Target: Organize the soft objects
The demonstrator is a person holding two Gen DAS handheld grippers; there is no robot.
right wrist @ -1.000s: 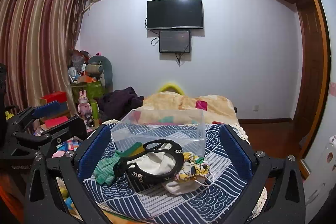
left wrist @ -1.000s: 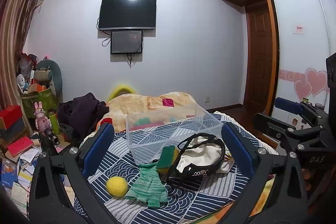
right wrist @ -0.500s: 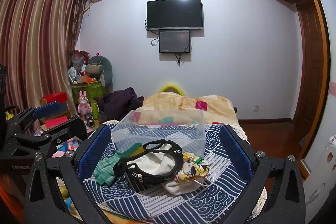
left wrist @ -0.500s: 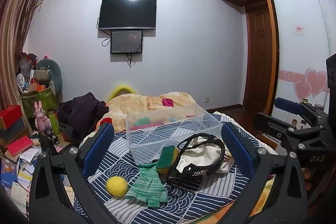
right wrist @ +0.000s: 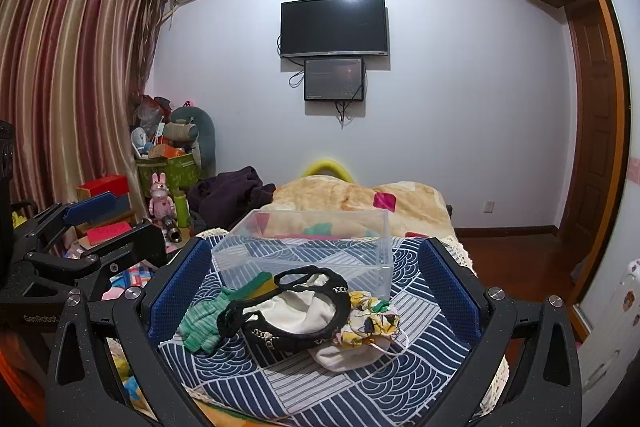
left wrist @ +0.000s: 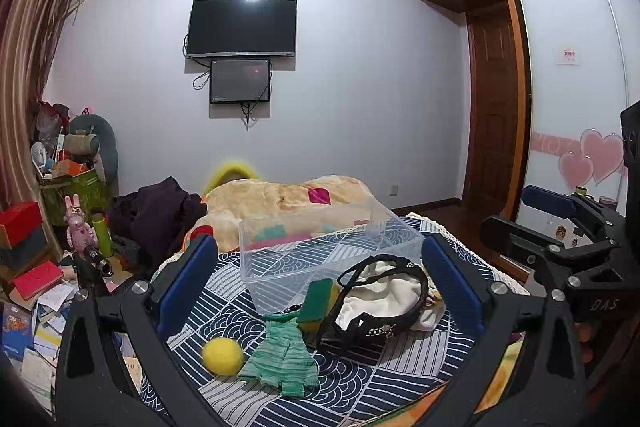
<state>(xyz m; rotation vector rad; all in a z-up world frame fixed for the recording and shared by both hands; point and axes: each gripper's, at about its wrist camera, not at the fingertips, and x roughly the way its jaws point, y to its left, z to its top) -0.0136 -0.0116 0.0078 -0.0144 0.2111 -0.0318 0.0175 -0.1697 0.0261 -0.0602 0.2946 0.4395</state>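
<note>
I am looking at a clear, shiny plastic box point(left wrist: 328, 259) sitting on a soft cloth bedspread point(left wrist: 380, 379). My 2 grippers, left gripper point(left wrist: 320, 275) and right gripper point(right wrist: 316, 279), are showing matt black frames with shiny metal screws and rough blue pads point(right wrist: 176, 287). The yellow ball point(left wrist: 222, 355) is looking fuzzy. The green cloth point(left wrist: 282, 357) is looking knitted. The door point(left wrist: 494, 111) is looking like smooth brown wood.

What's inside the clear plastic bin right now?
The clear bin looks empty: the quilt pattern shows through its floor. Colours in its far wall are the blanket behind. The black-rimmed bag hides its near lower edge.
</note>
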